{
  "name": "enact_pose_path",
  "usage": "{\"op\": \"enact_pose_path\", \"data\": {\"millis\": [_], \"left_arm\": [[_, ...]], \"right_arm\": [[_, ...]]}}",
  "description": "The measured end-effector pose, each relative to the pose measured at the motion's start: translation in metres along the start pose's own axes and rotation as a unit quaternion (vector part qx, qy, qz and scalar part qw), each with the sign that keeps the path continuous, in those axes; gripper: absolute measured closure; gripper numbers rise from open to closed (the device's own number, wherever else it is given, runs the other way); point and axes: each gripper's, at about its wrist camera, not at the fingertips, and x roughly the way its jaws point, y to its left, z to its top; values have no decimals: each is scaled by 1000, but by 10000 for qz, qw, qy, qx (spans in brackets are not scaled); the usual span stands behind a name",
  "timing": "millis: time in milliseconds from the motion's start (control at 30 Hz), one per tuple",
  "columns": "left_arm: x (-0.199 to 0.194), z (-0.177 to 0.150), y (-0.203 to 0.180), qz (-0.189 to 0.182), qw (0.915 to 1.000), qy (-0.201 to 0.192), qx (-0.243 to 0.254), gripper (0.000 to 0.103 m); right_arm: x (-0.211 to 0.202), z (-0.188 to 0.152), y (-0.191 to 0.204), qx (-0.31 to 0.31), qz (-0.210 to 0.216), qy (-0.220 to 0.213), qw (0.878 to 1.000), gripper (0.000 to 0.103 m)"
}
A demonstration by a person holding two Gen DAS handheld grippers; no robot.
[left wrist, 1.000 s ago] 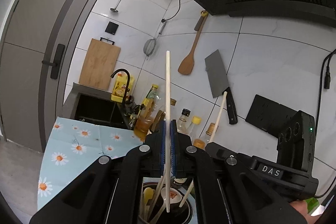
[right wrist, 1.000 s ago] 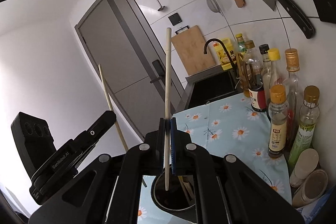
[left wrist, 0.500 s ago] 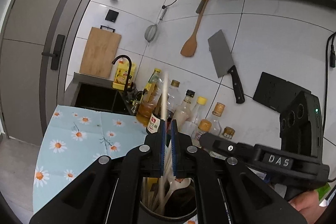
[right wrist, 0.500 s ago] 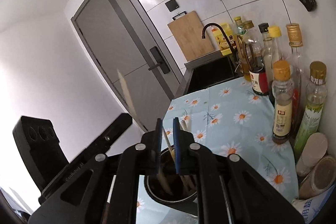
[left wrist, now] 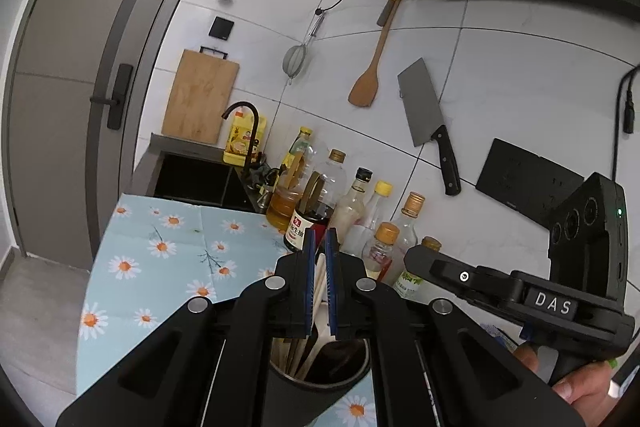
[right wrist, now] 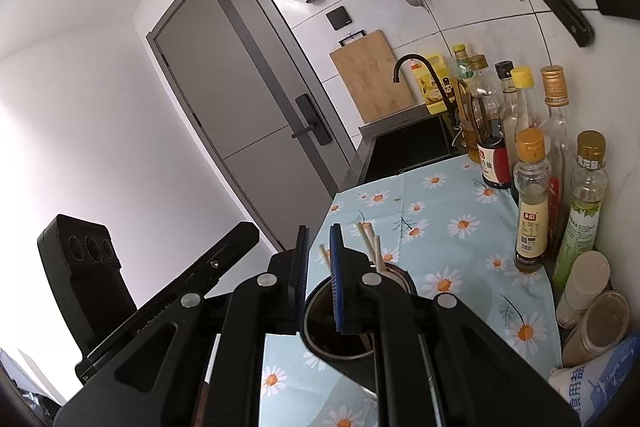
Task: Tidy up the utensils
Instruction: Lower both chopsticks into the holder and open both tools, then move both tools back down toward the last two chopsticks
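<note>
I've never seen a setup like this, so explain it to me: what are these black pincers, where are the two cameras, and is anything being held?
A person holds two hand-held black grippers, each with a fisheye camera looking along its fingers. The left gripper and the right gripper both hover open above a dark round utensil holder on the daisy-print blue tablecloth. Pale wooden chopsticks stand in the holder; neither gripper grips anything. Sauce bottles line the tiled wall.

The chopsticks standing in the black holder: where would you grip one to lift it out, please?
Grip a chopstick by its exposed top end, coming from straight above the black holder. They stand near upright, only their tips clear the rim, and the bottles crowd the far side.
</note>
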Motion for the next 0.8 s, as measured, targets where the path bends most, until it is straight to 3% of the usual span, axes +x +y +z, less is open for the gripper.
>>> {"op": "enact_pose_path", "data": {"millis": [67, 133, 167, 333, 567, 700, 800], "left_arm": [[-10, 2, -5, -48, 10000, 29, 27, 98], [-18, 3, -8, -50, 10000, 78, 18, 84], [-22, 2, -9, -89, 9999, 87, -14, 83], [-43, -5, -16, -148, 9993, 345, 16, 82], [-68, -23, -16, 98, 9958, 903, -72, 82], [-81, -38, -16, 131, 9929, 1179, -108, 82], [-89, -56, -14, 112, 9877, 1540, -233, 82]], "right_arm": [[-8, 0, 5, -75, -15, 29, 10000, 91], [-16, -1, 9, -115, 24, 56, 9999, 91], [-20, -2, 11, -154, -4, 80, 9998, 91], [-40, -8, 11, -94, -119, 414, 9990, 91], [-58, -34, 10, -138, -298, 973, 9947, 85], [-58, -56, 5, -61, -401, 1551, 9871, 77], [-55, -72, 2, -40, -434, 1964, 9795, 77]]}}
